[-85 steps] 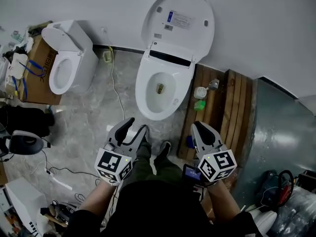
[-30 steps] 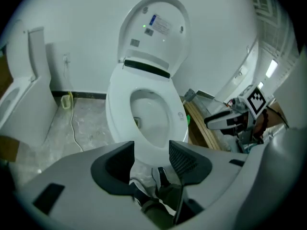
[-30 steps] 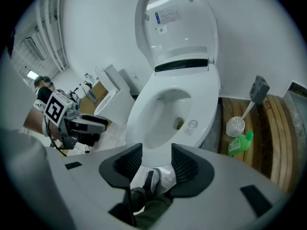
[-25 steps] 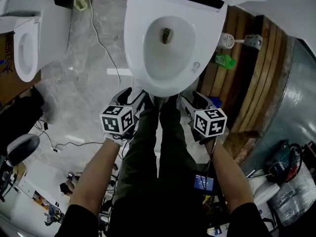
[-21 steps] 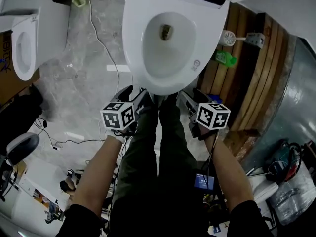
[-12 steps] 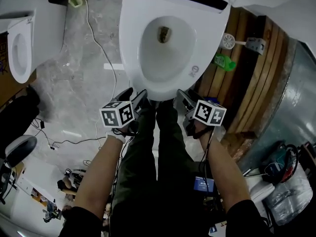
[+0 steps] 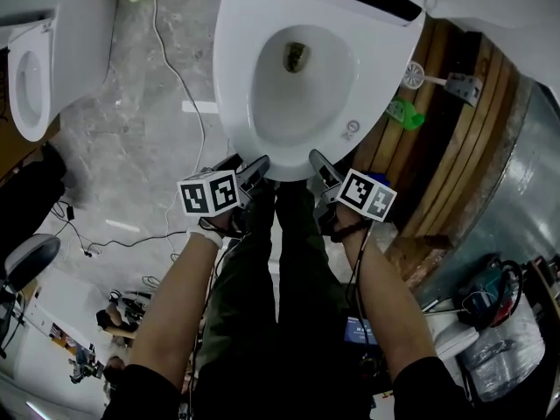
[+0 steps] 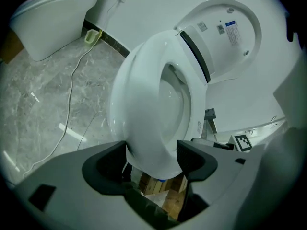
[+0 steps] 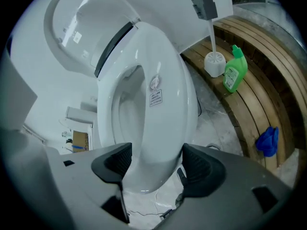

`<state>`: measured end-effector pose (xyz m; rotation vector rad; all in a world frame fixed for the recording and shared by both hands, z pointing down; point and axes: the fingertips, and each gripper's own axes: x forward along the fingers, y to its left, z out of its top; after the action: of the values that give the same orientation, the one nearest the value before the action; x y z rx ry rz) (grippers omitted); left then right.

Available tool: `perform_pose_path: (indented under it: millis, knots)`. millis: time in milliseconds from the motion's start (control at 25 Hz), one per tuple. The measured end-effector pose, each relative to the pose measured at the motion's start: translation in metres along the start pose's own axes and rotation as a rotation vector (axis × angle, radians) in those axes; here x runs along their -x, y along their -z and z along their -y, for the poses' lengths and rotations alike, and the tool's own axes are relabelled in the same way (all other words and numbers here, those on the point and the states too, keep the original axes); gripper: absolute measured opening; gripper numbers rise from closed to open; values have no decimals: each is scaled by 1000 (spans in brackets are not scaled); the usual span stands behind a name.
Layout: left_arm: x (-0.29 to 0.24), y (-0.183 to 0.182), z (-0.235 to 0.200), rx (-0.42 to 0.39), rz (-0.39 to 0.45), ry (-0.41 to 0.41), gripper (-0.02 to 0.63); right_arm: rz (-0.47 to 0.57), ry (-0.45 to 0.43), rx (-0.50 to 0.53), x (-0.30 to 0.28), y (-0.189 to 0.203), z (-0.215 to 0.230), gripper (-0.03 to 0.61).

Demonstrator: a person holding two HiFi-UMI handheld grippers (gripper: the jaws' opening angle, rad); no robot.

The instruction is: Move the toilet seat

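The left tool (image 7: 248, 166) and right tool (image 7: 322, 170), jaws just opening, straddle the front rim of the toilet seat (image 7: 234, 70) unclamped (lid (image 8: 225, 37) already upright), likely readying 2 even grips to lift it.

Black sleeves (image 7: 149, 392), dark green trousers (image 7: 262, 278); dark grey left tongs (image 7: 248, 164) and right tongs (image 7: 322, 166) bear black-and-white marker cubes (image 7: 210, 194).

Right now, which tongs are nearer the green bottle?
Right. Both tongs, jaws just opened, straddle the toilet seat at its front; the right tongs sit toward the green bottle, the left tongs away from it.
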<state>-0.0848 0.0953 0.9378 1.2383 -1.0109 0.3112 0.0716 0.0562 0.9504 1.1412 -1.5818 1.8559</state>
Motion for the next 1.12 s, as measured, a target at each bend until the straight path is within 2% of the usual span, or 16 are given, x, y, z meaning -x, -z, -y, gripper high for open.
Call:
perform_pose_path:
  millis: [120,440,600,760,920,1000,1120]
  knots:
    - [2,1,0,-20,-24,20,314,9,-20,-63,2,-2,-2,316]
    - [4,6,4,-42,-33,18,314,-13,-23,-40,9,0,-6,316]
    - [6,9,5,-45,-36,43,314,-24,-19,-32,13,1,-9,316]
    - [-1,10,6,-3,-36,89,314,-35,-28,-5,20,7,-19,316]
    - [1,7,14,57,19,107,314,-45,-57,2,28,13,-27,316]
    - [8,3,17,87,41,122,314,-46,-61,-8,31,15,-30,316]
    - [17,3,20,92,34,127,314,-43,-75,-43,37,18,-34,314]
